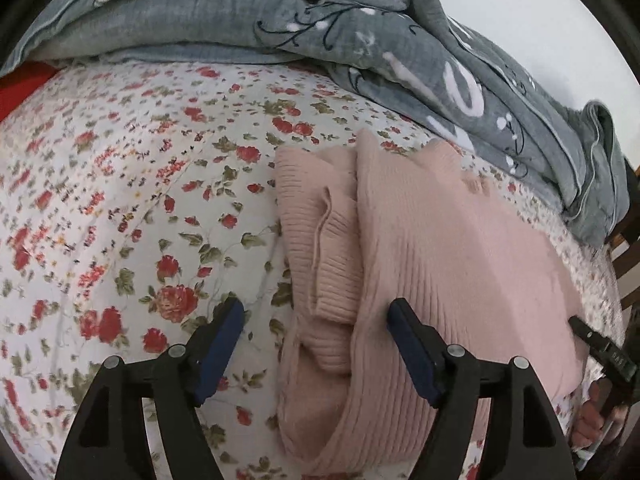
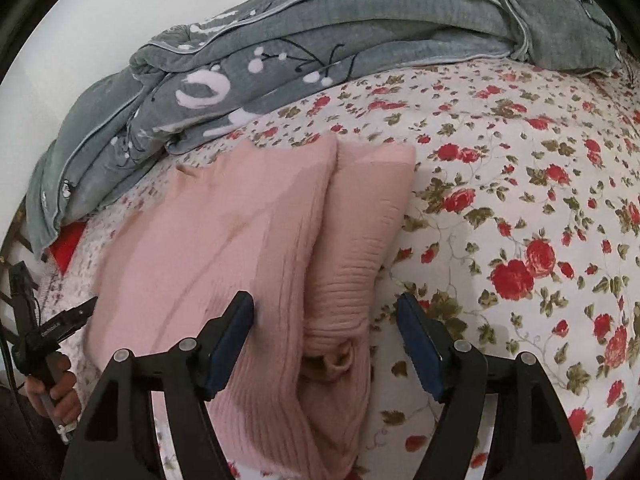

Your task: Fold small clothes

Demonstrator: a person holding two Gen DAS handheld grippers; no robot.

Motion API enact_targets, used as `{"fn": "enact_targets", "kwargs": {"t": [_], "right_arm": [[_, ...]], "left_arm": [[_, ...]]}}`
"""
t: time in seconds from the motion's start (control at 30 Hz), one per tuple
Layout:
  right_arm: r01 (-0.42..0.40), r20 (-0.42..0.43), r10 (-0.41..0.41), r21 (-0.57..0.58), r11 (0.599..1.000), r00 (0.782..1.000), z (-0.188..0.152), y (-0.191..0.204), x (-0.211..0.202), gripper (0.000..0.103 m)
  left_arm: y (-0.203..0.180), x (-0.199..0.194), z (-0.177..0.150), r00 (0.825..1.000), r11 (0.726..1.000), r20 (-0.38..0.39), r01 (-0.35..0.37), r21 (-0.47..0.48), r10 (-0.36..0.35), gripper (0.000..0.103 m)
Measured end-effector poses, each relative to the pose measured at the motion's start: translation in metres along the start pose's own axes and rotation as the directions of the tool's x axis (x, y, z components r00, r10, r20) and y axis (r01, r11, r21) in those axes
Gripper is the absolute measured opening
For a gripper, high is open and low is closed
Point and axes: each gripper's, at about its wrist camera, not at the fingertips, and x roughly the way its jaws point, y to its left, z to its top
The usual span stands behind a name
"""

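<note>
A pink ribbed knit sweater [image 1: 440,248] lies folded on the floral bed sheet [image 1: 120,200], with a folded sleeve [image 1: 320,240] on its left side. My left gripper [image 1: 316,320] is open above the sweater's near left edge, holding nothing. In the right wrist view the sweater [image 2: 224,232] lies with its folded sleeve [image 2: 360,240] on its right side. My right gripper [image 2: 326,316] is open above the sleeve's near end, holding nothing. Each gripper also shows at the edge of the other's view: the right gripper [image 1: 600,344] and the left gripper [image 2: 52,324].
A grey quilt [image 1: 360,32] with white print is bunched along the far side of the bed, also in the right wrist view [image 2: 280,48]. The floral sheet [image 2: 520,200] spreads to the right. A red cloth [image 1: 20,88] shows at the far left. A wooden frame [image 1: 628,248] stands at right.
</note>
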Motion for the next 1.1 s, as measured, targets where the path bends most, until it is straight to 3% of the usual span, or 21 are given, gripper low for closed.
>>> {"fn": "enact_targets", "kwargs": {"t": [0.23,0.43,0.47,0.5,0.57,0.63,0.77,1.1], "right_arm": [[0.029,-0.003,-0.029,-0.014,0.999,1.0,0.009,0.005,0.013,0.073],[0.066,0.014,-0.065,-0.053,0.996,0.998,0.012,0.011,0.019,0.065],[0.066,0.019,-0.065,-0.055,0.996,0.998,0.013,0.012,0.02,0.061],[0.041,0.016,-0.04,-0.054,0.998,0.999,0.013,0.012,0.02,0.048],[0.033,0.014,-0.033,-0.039,0.999,0.999,0.015,0.01,0.021,0.041],[0.018,0.027,-0.017,-0.026,0.999,0.999,0.016,0.007,0.019,0.031],[-0.014,0.05,0.014,-0.009,1.0,0.999,0.016,0.006,0.008,0.023],[-0.043,0.103,0.045,-0.029,0.999,0.994,0.004,0.009,-0.041,0.022]], "left_arm": [[-0.016,0.021,0.017,1.0,0.998,-0.004,-0.026,0.062,0.026,0.074],[-0.021,0.027,0.024,1.0,0.998,0.005,-0.01,0.054,0.009,0.052],[-0.022,0.027,0.024,1.0,0.998,0.007,-0.01,0.055,0.01,0.046],[-0.024,0.026,0.025,1.0,0.998,0.012,-0.009,0.057,0.009,0.042],[-0.026,0.024,0.026,1.0,0.998,0.021,-0.012,0.065,0.011,0.027],[-0.03,0.021,0.028,0.999,0.997,0.032,-0.022,0.071,0.02,0.023],[-0.035,0.014,0.028,0.998,0.996,0.042,-0.041,0.084,0.038,0.021],[-0.048,-0.031,0.011,0.999,0.997,0.036,-0.008,0.077,0.005,0.021]]}}
